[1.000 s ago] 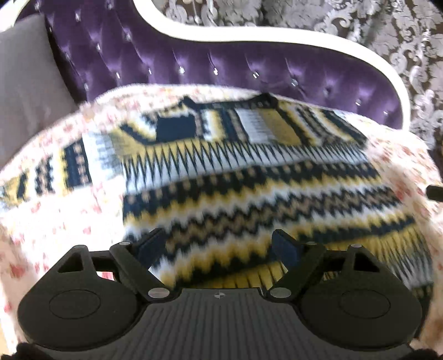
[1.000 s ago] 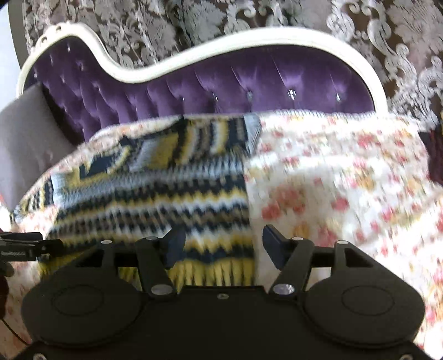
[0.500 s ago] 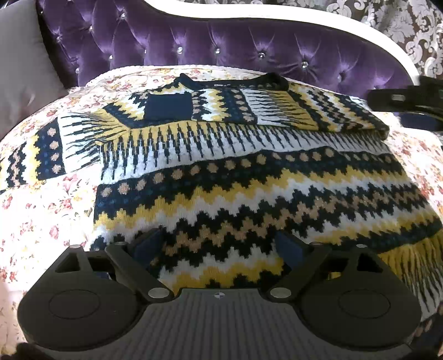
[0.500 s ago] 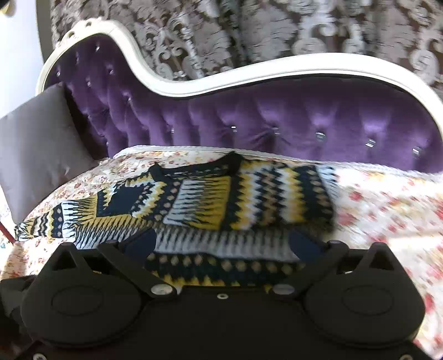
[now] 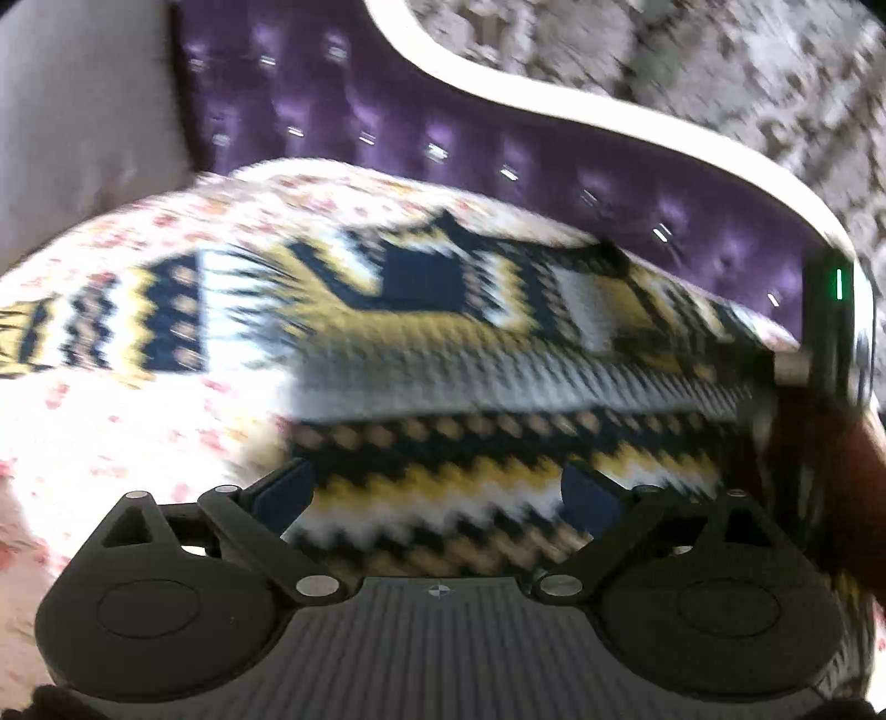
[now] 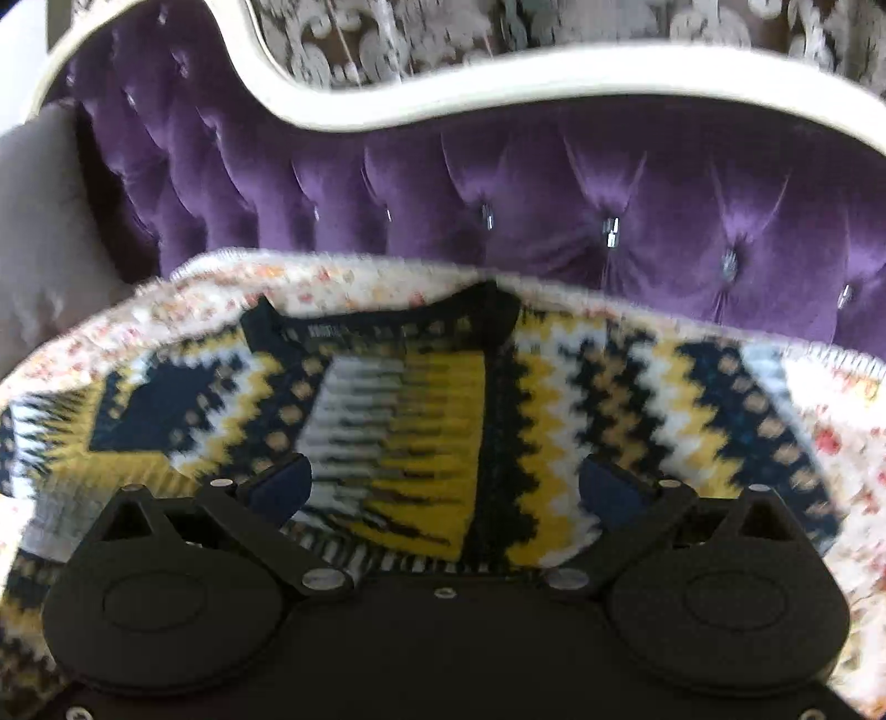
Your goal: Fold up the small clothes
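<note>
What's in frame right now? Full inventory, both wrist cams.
sweater: 1, navy, yellow and white zigzag knit, spread flat on the floral cover, one sleeve stretched out toward the cushion
floral cover: 1, white with small red and orange flowers, draped over the sofa seat under the sweater
sofa: 1, purple tufted back with cream frame, behind the cover
cushion: 1, grey, at the sofa's left end
wallpaper: grey damask, behind the sofa
left tool: 1, black, open, over the sweater's lower body
right tool: 1, black, open, over the sweater below the collar
</note>
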`<state>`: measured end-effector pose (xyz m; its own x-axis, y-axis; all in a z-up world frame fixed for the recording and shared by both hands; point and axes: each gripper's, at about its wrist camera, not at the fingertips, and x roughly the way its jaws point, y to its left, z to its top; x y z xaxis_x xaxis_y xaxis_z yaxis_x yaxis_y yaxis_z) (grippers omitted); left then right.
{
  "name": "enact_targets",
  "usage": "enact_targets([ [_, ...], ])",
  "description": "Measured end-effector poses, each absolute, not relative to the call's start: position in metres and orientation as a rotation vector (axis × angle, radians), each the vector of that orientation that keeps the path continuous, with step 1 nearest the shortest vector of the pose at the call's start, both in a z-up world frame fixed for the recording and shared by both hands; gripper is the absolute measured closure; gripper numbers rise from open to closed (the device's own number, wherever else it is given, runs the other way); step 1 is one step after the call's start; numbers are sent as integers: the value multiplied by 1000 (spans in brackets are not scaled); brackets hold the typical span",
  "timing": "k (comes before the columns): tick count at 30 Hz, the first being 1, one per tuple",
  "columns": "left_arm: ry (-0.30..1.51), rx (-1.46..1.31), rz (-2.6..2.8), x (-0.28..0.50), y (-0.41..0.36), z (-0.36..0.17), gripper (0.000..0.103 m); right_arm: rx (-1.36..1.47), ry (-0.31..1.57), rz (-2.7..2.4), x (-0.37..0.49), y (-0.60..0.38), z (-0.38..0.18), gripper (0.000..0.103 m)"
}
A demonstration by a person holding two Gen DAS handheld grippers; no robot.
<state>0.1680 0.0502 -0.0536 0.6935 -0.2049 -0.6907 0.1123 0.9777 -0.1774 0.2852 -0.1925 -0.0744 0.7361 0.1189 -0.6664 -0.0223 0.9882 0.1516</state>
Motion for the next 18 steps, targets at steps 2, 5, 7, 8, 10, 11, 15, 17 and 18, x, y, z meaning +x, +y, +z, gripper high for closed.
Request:
enact_targets([
  [2,775,-157,-152,175,72,-47,6,89,735,71,283,-186,-88,0],
  [5,773,-224,-103,189,110,-41,6,40,724,64,279,-180,-88,0],
  [7,769,-248,-49,200,137,-37,6,46,727,64,279,-182,-88,0],
  [8,765,-259,-21,206,151,-34,6,50,728,65,279,-183,-89,0],
  [10,759,-292,26,218,177,-31,6,51,726,64,278,-184,-88,0],
  [11,760,-306,51,224,191,-29,6,47,726,63,278,-183,-88,0],
  [15,759,-338,143,247,236,-23,6,47,725,63,281,-181,-89,0],
  [17,760,-358,188,256,257,-22,6,49,725,63,281,-181,-90,0],
  [18,761,-371,207,260,265,-22,6,48,725,63,281,-181,-89,0],
])
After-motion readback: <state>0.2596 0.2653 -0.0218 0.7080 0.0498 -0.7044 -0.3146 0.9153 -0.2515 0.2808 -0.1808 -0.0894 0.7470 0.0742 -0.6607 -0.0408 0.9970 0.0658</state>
